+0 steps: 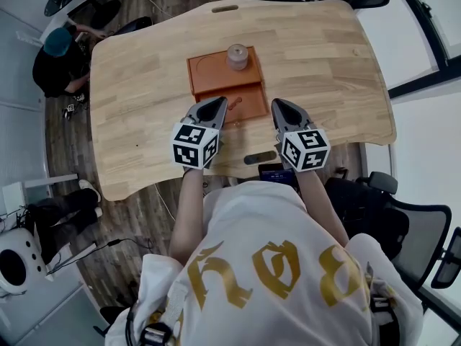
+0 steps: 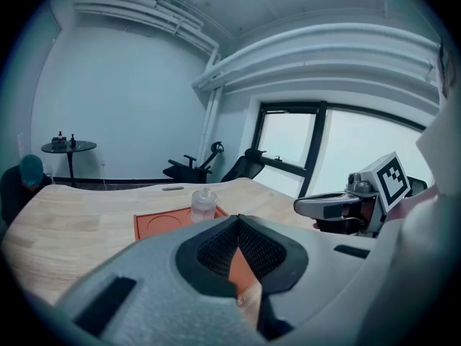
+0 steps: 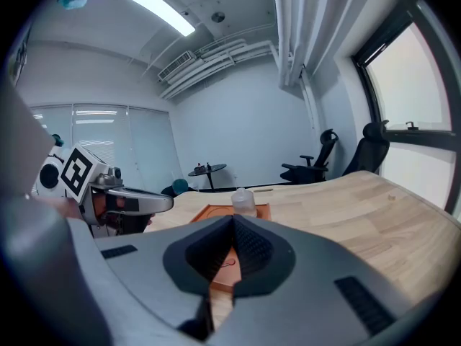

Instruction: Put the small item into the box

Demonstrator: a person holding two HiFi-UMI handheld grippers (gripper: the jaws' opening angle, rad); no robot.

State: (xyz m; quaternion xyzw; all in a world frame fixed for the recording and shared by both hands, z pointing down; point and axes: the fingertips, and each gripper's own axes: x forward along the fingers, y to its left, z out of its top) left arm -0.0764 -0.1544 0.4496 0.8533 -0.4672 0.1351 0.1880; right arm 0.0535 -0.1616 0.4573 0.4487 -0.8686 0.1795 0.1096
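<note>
An orange tray-like box lies mid-table, with a round recess on its far part and a lower near compartment. A clear lidded jar stands at the box's far right corner. A small thin reddish loop lies in the near compartment; in the right gripper view the loop shows between the pads. My left gripper hovers shut and empty at the box's near left edge. My right gripper is shut and empty just right of the box. A tiny pale bit lies on the table before the box.
The wooden table has a slot at its far edge and another near me. A dark device sits at the near edge. A person in a teal cap sits far left. Office chairs stand at right.
</note>
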